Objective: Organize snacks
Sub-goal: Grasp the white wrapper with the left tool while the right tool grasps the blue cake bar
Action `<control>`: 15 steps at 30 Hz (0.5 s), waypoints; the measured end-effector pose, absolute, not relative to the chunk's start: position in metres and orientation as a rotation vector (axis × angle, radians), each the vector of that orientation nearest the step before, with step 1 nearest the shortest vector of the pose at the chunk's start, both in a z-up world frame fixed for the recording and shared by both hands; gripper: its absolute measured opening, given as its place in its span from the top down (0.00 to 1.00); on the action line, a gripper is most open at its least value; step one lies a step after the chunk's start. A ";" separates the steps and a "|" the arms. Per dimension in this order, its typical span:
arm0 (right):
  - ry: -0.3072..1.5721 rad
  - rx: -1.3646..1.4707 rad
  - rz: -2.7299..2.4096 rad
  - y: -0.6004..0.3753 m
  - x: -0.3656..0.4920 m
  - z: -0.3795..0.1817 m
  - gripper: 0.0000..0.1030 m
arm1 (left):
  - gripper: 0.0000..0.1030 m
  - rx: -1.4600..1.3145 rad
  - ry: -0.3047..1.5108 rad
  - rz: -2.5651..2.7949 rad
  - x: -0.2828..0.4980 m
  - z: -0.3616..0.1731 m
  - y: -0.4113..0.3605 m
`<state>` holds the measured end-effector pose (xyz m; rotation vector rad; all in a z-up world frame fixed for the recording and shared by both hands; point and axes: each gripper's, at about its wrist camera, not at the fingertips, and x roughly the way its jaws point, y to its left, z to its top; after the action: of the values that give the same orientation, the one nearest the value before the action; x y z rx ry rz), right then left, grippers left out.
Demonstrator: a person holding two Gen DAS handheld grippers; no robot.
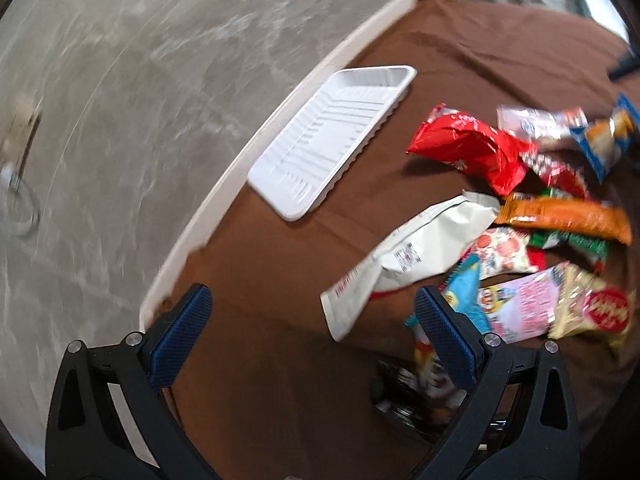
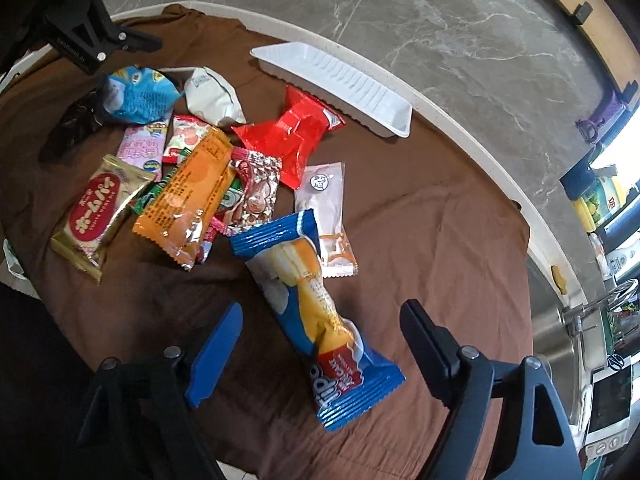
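My right gripper (image 2: 320, 332) hangs with fingers wide, straddling the blue snack packet (image 2: 316, 320) without touching. My left gripper (image 1: 312, 312) gapes empty near the white tray (image 1: 332, 136).

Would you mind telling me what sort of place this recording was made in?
Most likely a home kitchen or dining area: a round table edge under a brown cloth, a marble-look tiled floor, and a steel sink with a tap at the far right.

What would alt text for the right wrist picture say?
The open right gripper hangs over a blue snack packet lying between its fingers on a brown cloth. Beyond lie mixed snack packets and an empty white tray.
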<state>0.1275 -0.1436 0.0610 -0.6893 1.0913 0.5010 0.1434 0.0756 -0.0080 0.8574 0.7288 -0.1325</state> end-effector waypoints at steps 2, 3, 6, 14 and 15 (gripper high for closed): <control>1.104 -0.697 0.503 -0.142 0.130 0.058 0.21 | 0.00 0.909 0.714 -0.190 0.151 -0.013 0.073; 1.112 -0.701 0.506 -0.142 0.131 0.057 0.21 | 0.00 0.931 0.707 -0.212 0.154 -0.016 0.071; 1.137 -0.711 0.513 -0.141 0.132 0.052 0.22 | 0.00 1.020 0.682 -0.294 0.164 -0.029 0.064; 1.203 -0.730 0.532 -0.134 0.136 0.041 0.25 | 0.00 1.117 0.674 -0.516 0.190 -0.046 0.053; 1.213 -0.733 0.534 -0.133 0.136 0.040 0.25 | 0.00 1.118 0.678 -0.544 0.193 -0.047 0.052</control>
<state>0.1363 -0.1330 0.0396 -0.7335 1.2131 0.5344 0.1930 0.0524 -0.0469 1.1177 0.6776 -0.5438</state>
